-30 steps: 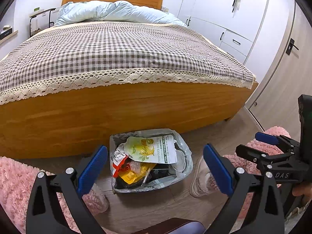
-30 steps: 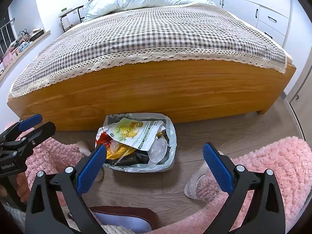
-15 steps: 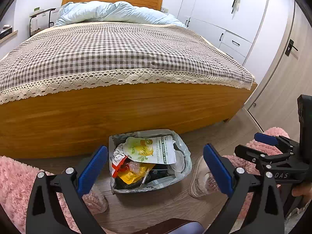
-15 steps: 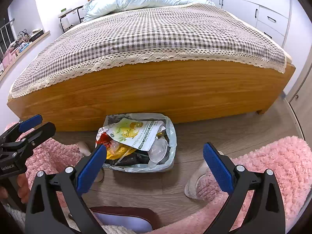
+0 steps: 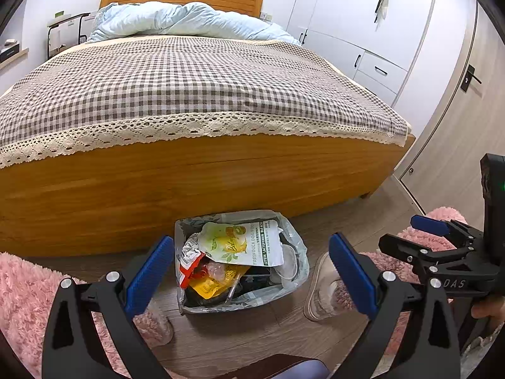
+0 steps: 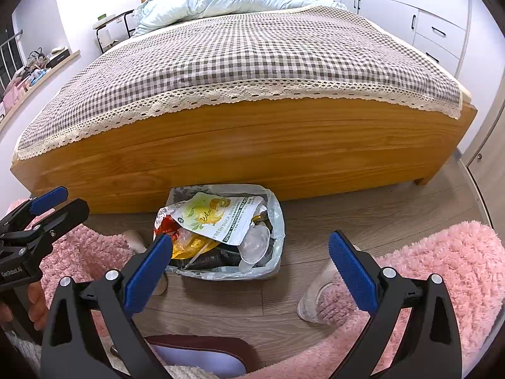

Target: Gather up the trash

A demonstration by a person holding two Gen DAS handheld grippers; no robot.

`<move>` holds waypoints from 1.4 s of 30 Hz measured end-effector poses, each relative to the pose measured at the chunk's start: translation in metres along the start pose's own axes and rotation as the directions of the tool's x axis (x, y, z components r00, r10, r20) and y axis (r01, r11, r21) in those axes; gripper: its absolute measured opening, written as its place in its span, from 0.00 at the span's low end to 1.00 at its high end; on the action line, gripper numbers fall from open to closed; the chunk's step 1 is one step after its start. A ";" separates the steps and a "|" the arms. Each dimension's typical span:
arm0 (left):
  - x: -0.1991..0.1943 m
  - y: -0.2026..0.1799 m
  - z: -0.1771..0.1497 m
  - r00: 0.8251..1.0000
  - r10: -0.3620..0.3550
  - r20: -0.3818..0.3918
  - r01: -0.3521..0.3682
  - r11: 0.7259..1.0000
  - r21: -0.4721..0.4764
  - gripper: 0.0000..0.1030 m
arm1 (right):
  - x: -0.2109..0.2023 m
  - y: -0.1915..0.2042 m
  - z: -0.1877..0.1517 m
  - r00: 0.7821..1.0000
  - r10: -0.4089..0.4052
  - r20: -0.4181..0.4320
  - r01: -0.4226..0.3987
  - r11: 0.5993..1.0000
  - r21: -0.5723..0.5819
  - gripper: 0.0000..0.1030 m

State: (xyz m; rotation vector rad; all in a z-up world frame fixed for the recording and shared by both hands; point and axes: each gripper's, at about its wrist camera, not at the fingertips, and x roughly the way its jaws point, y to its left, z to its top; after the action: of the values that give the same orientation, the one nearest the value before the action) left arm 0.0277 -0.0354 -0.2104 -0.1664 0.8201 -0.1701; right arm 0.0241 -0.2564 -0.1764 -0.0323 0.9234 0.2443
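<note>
A clear plastic trash bag sits on the wooden floor against the bed's footboard. It is filled with wrappers. A white pouch with yellow fruit print lies on top, over a red wrapper and a yellow one. My left gripper hovers open in front of the bag, holding nothing. My right gripper is also open and holding nothing, at a similar distance. Each gripper shows at the edge of the other's view: the right gripper and the left gripper.
The wooden bed with a checked cover blocks the way behind the bag. Pink fluffy rugs lie on both sides. A slipper rests right of the bag, another left. White wardrobes and a door stand at right.
Both views have shifted only slightly. The bag and its contents lie as before, and both grippers stay open.
</note>
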 end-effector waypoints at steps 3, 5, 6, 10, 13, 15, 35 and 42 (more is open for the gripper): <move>0.000 0.000 0.000 1.000 0.000 0.001 0.000 1.000 0.001 0.93 | 0.000 0.000 0.000 1.000 0.000 0.000 0.000 1.000 0.001 0.92; 0.000 0.000 0.000 1.000 -0.001 0.001 0.001 1.000 0.000 0.93 | 0.000 0.000 0.000 1.000 -0.001 0.000 0.001 1.000 0.000 0.92; 0.000 0.000 0.000 1.000 -0.001 0.002 0.001 1.000 -0.001 0.93 | 0.000 0.000 0.000 1.000 -0.001 0.001 0.001 1.000 0.000 0.92; 0.000 0.000 0.001 1.000 -0.003 0.002 0.003 1.000 -0.001 0.93 | -0.001 0.001 0.000 1.000 -0.003 0.003 0.003 1.000 -0.003 0.92; 0.000 0.001 0.001 1.000 -0.004 0.003 0.004 1.000 -0.001 0.93 | -0.001 0.001 0.000 1.000 -0.005 0.003 0.005 1.000 -0.004 0.92; 0.000 0.000 0.001 1.000 -0.005 0.004 0.005 1.000 -0.001 0.93 | -0.001 0.001 0.000 1.000 -0.005 0.004 0.005 1.000 -0.005 0.92; 0.000 0.001 0.001 1.000 -0.008 0.004 0.008 1.000 -0.004 0.93 | -0.001 0.002 0.001 1.000 -0.006 0.005 0.006 1.000 -0.006 0.92; 0.000 0.001 0.002 1.000 -0.008 0.005 0.008 1.000 -0.002 0.93 | -0.001 0.002 0.002 1.000 -0.005 0.004 0.005 1.000 -0.007 0.92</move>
State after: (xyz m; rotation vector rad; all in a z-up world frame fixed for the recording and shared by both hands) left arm 0.0294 -0.0341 -0.2092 -0.1722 0.8152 -0.1757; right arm 0.0245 -0.2542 -0.1744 -0.0408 0.9181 0.2425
